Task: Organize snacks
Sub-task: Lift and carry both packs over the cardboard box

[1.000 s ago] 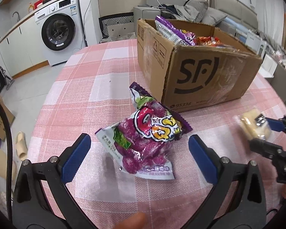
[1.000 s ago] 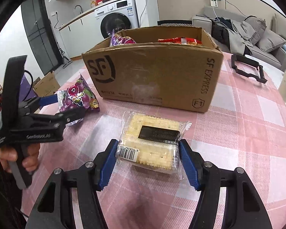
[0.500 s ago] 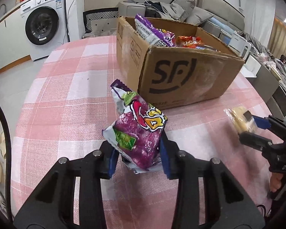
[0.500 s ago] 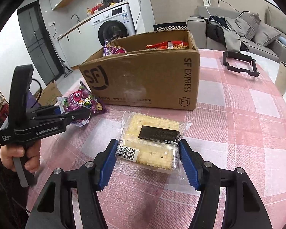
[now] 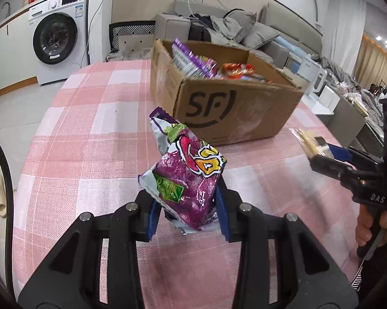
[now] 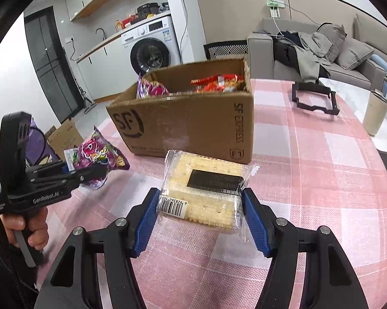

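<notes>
My left gripper (image 5: 187, 209) is shut on a purple snack bag (image 5: 187, 172) and holds it above the pink checked table (image 5: 90, 139), in front of the open SF cardboard box (image 5: 232, 110). The bag also shows in the right wrist view (image 6: 96, 157). My right gripper (image 6: 199, 215) is shut on a clear-wrapped cracker pack (image 6: 203, 188), held above the table before the box (image 6: 188, 126). The box holds purple and red snack packets (image 6: 216, 82). The cracker pack shows in the left wrist view (image 5: 310, 144).
A black frame (image 6: 314, 97) lies on the table behind the box to the right. A beige cup (image 6: 375, 114) stands at the table's right edge. A washing machine (image 5: 59, 36) and a sofa (image 5: 229, 28) stand beyond the table.
My left gripper closed on the purple bag and lifted it off the table. My right gripper, still holding the cracker pack, has risen; the box's inside now shows.
</notes>
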Tool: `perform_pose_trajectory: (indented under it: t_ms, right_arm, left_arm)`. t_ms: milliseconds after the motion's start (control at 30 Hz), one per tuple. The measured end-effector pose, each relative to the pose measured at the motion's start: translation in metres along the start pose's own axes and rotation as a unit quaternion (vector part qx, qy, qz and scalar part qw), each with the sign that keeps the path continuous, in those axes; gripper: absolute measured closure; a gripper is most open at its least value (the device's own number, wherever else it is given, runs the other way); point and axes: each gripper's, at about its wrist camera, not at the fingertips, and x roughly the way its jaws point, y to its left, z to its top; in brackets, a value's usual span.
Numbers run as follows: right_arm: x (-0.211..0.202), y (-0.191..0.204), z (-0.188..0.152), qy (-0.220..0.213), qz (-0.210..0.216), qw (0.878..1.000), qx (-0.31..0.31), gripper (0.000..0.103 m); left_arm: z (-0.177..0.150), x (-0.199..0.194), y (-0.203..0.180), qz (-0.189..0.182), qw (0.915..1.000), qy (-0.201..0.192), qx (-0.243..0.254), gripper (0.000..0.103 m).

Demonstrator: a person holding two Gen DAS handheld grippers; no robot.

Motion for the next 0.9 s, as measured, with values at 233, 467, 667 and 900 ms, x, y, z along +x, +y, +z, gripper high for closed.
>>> perform_pose_trajectory:
  t_ms: [233, 467, 667, 900]
  right_arm:
    - [-0.016, -0.003, 0.014, -0.026, 0.003, 1.0, 0.003, 0.038]
    - [-0.028, -0.006, 0.033, -0.047, 0.011, 0.999, 0.002, 0.038]
    - [-0.03, -0.008, 0.045, -0.057, 0.01, 0.998, 0.008, 0.038]
    - [-0.029, -0.004, 0.06, -0.067, 0.01, 0.998, -0.003, 0.038]
  left_arm:
    - [0.011, -0.034, -0.025, -0.008, 0.9993, -0.032, 0.019, 0.069]
    - [0.029, -0.057, -0.043, -0.019, 0.9979, -0.056, 0.027, 0.069]
    - [0.044, -0.069, -0.051, -0.027, 0.9972, -0.068, 0.015, 0.069]
    - [0.069, -0.074, -0.06, -0.024, 0.9966, -0.079, 0.011, 0.069]
